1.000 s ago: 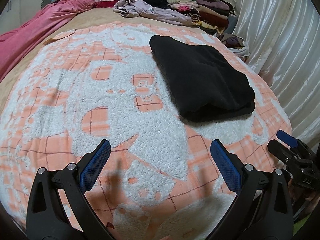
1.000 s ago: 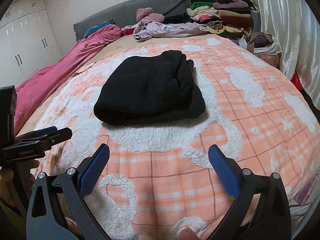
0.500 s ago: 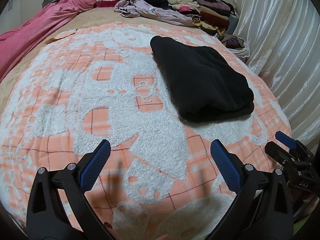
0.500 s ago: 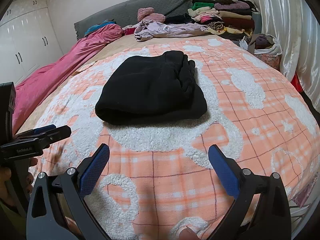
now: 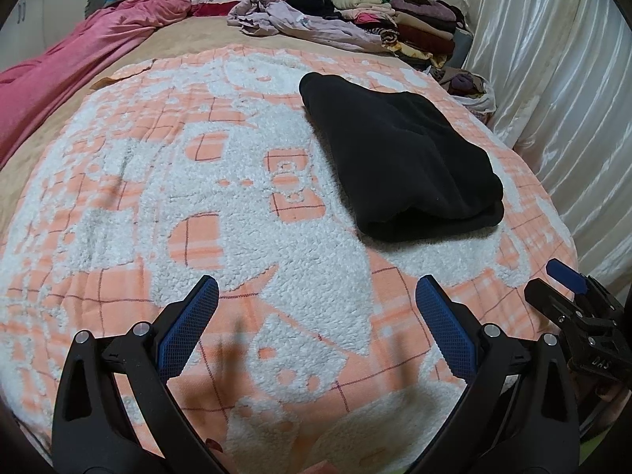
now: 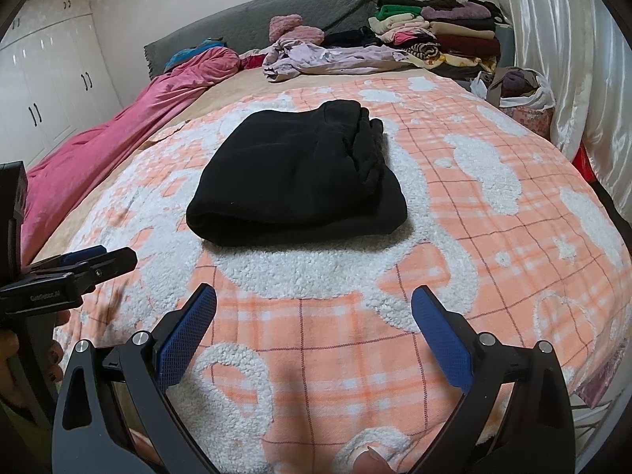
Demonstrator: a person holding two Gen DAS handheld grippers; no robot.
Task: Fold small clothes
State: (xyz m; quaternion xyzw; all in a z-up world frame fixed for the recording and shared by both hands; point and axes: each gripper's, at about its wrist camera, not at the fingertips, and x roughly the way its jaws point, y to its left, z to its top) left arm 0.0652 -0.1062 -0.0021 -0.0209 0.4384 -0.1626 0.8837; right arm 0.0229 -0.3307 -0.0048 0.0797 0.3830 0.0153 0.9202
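Black garment [image 6: 294,173]: lying folded into a thick bundle on the bed, resting on the orange-and-white fleece blanket [image 6: 454,237], ahead of both tools and touching neither.
Left hand-held gripper [image 5: 316,300]: hovering over the near part of the blanket, jaws standing wide apart, nothing between the blue pads [image 5: 187,330]; the garment is sitting ahead and to its right.
Right hand-held gripper [image 6: 314,308]: hovering near the bed's front edge, jaws spread wide and holding nothing; the garment is lying straight ahead of it.
Pink quilt [image 6: 118,134]: stretching along the left side of the bed.
Lilac garment [image 5: 308,25]: lying crumpled beyond the blanket.
Stack of folded clothes [image 6: 438,37]: sitting at the far right corner.
White curtain [image 5: 561,79]: hanging along the right side.
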